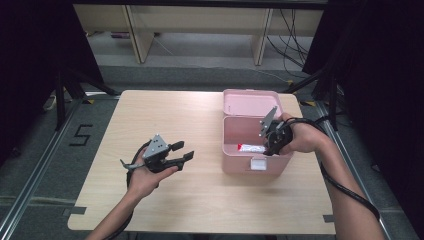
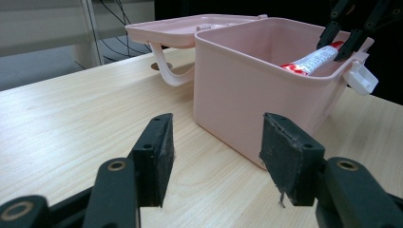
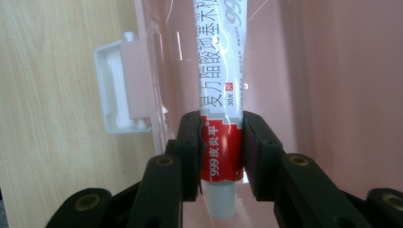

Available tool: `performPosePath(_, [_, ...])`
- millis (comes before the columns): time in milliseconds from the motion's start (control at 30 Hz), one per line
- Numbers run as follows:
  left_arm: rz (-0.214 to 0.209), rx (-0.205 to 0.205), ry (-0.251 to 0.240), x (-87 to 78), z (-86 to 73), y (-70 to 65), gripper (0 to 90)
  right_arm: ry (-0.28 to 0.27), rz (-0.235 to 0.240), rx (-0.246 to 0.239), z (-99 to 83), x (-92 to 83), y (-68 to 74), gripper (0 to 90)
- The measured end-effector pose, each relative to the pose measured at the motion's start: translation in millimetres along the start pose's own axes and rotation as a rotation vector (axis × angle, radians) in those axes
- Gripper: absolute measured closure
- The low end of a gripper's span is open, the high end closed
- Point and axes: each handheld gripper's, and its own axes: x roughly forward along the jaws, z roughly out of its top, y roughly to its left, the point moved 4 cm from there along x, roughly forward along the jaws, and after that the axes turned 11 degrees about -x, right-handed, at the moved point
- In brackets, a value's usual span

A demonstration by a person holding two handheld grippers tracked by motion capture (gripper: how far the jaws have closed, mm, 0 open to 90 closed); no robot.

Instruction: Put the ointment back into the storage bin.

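The tube of ointment point(image 3: 221, 95), white with a red band near its cap, sits clamped between the jaws of the right gripper point(image 3: 221, 152), which squeeze it on both sides just above the white cap. It hangs inside the pink box point(image 1: 235, 165), close to the front wall and just inside the white latch point(image 3: 119, 90), its far end slanting down toward the bottom; whether that end already touches the floor of the box, I cannot tell. From the left gripper view the tube point(image 2: 313, 59) shows above the rim with the right gripper point(image 2: 343, 39) on its red end. The box stands open on the tabletop point(image 1: 200, 190), toward the right side, its lid point(image 1: 250, 102) thrown back flat behind it and its handle point(image 2: 168, 69) curving down beside the lid. The left gripper point(image 1: 186, 151) hovers over the bare wood well to the left of the box, its jaws spread apart with nothing between them, pointing toward the box wall. This looks to me like the step of putting the tube into the box, nearly done. The next move calls for lowering the tube until it lies on the bottom, then opening the jaws and lifting the right gripper clear of the rim without catching the latch or dragging the box.
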Motion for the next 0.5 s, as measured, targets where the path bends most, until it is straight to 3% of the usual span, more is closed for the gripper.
performPosePath(100, [0.000, 0.001, 0.001, -0.1, 0.2, 0.2, 44.6, 0.008, -0.004, 0.011, -0.5, -0.1, 0.5, 71.4])
performPosePath(200, [0.000, 0.001, 0.001, 0.0, 0.2, 0.1, 44.7, 0.007, 0.000, -0.010, -0.9, 1.7, -0.9, 71.4])
performPosePath(233, [0.001, 0.001, 0.001, 0.1, 0.2, 0.1, 44.7, 0.017, 0.005, 0.022, -1.3, 1.5, 1.2, 71.4])
performPosePath(300, [-0.001, -0.002, 0.000, 0.6, -0.3, -0.6, 44.7, 0.012, 0.006, -0.007, -1.3, 3.2, -1.8, 71.4])
performPosePath(433, [0.000, 0.000, 0.002, 0.7, -0.6, -0.3, 44.6, 0.021, 0.010, -0.008, -1.4, 4.7, -1.9, 71.4])
performPosePath(467, [0.000, 0.000, 0.003, 0.6, -0.6, -0.1, 44.6, 0.012, 0.003, -0.043, -1.2, 5.5, -4.5, 71.4])
performPosePath(500, [0.001, 0.000, 0.003, 0.6, -0.4, 0.0, 44.6, 0.009, 0.003, -0.041, -1.3, 5.8, -4.6, 71.4])
